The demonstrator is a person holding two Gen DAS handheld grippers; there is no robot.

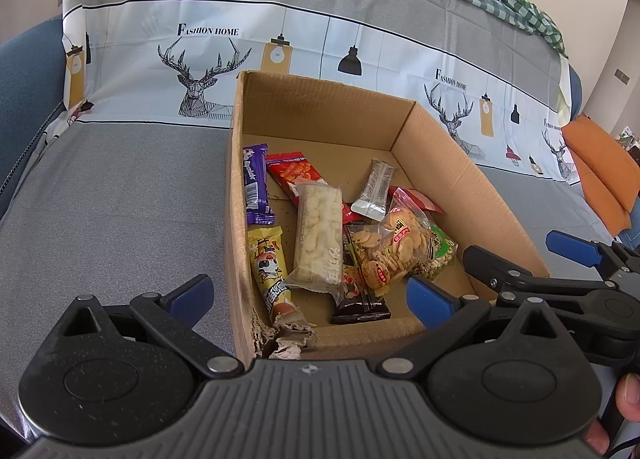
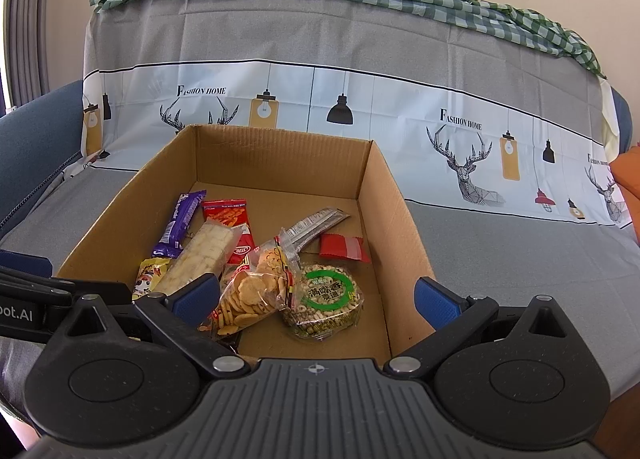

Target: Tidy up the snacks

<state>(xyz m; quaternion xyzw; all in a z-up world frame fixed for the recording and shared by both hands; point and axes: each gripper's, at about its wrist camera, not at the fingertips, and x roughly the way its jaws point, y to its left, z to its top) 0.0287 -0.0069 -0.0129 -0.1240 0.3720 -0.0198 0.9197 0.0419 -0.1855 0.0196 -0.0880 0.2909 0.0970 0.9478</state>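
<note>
Brown corrugated cardboard box [image 2: 400,219], open-topped, rests on a grey printed sofa cover [image 1: 120,199] and holds all the wrapped snacks. The clear bag of round biscuits [image 2: 248,295] lies just ahead of the right gripper [image 2: 316,295], its long axis slanting from near-left to far-right; the left gripper [image 1: 308,291] hovers beside it over the box's near-left corner. Both grippers stand wide open, empty, angled downward into the box.
</note>
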